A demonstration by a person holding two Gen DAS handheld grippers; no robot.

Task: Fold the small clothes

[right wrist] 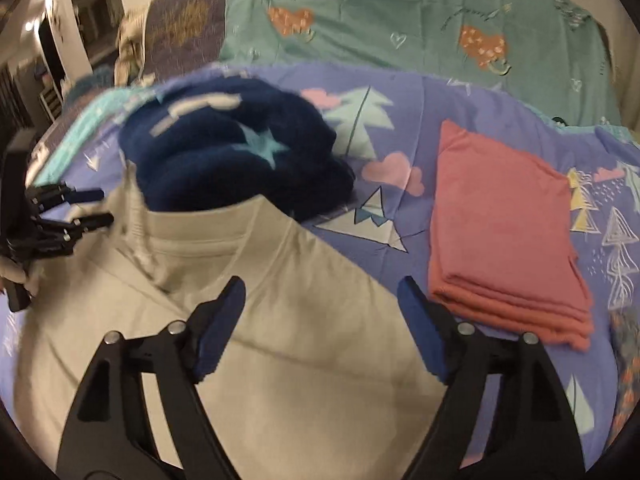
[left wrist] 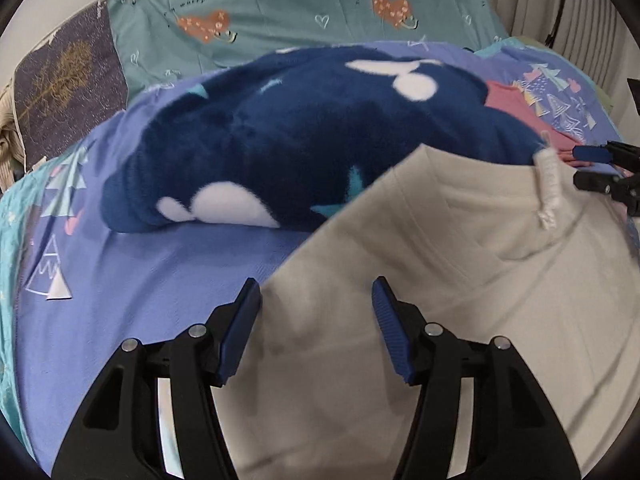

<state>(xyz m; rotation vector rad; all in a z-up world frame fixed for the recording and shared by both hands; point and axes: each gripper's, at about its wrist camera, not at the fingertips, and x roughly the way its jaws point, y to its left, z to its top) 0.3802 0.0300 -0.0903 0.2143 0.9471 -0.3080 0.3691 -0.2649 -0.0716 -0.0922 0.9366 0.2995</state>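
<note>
A beige garment (left wrist: 460, 280) (right wrist: 300, 360) with a white drawstring (left wrist: 550, 188) lies spread on the bed. My left gripper (left wrist: 316, 280) hangs open over its left edge, with nothing pinched between the blue pads. My right gripper (right wrist: 322, 280) stands open and wide above the same cloth, near its right side. Each gripper shows in the other's view, the right gripper (left wrist: 576, 166) by the drawstring and the left gripper (right wrist: 106, 207) at the garment's far left. Behind the beige cloth sits a bundled navy fleece garment (left wrist: 300, 140) (right wrist: 240, 160) with white and teal shapes.
A folded pink garment (right wrist: 504, 232) (left wrist: 508, 104) lies to the right on the periwinkle patterned cover (left wrist: 160, 280) (right wrist: 400, 128). A teal sheet with orange hearts (left wrist: 280, 0) lies behind it, with a dark patterned cushion (left wrist: 68, 80) at the far left. Pale curtains (left wrist: 580, 4) hang at the right.
</note>
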